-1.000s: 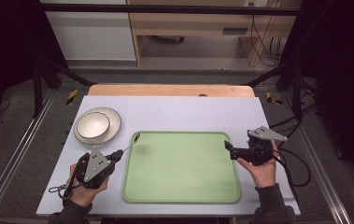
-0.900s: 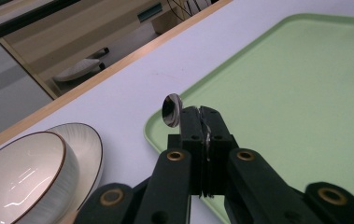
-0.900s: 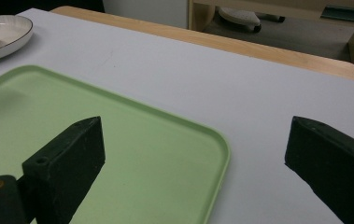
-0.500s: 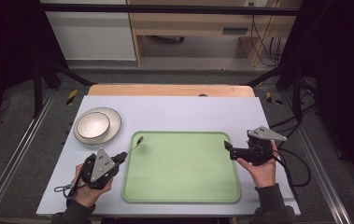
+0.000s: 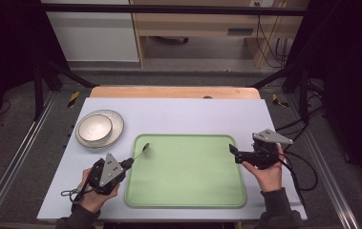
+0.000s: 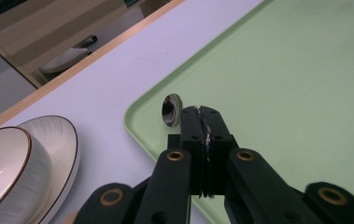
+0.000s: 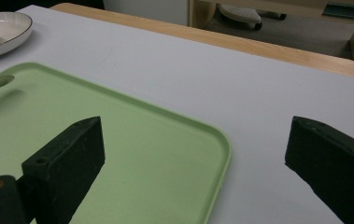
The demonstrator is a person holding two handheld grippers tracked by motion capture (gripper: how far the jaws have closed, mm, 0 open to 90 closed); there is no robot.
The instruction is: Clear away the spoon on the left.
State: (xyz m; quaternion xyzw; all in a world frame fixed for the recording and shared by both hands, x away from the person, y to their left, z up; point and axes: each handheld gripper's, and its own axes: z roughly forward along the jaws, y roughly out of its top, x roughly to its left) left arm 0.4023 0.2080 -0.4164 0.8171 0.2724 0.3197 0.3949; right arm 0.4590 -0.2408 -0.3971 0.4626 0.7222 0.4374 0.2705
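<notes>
The left gripper (image 5: 127, 163) has its jaws pressed together on the thin handle of a metal spoon (image 5: 143, 149); in the left gripper view the spoon's (image 6: 171, 110) bowl stands just past the jaw tips, over the near-left corner of the green tray (image 6: 300, 93). The left hand (image 5: 92, 198) holds this gripper low at the tray's left edge, angled up and to the right, its forearm coming in from the bottom of the high view, a dark cable looping on the table beside the wrist.

The right gripper (image 5: 232, 151) has its jaws spread wide with nothing between them; in the right gripper view one jaw hangs over the tray (image 7: 132, 154) and the other over bare table, so they straddle the tray's right rim. The right hand (image 5: 267, 174) grips it from below, pointing left across the tray (image 5: 188, 167).

A bowl (image 5: 94, 128) sits on a plate (image 5: 114, 125) on the table's far left, near the tray's corner but apart from it.

The table (image 5: 178, 112) has a pale lavender top with a wooden strip along its far edge. Beyond it lie grey floor, black frame legs, trailing cables and light wood furniture against the wall.
</notes>
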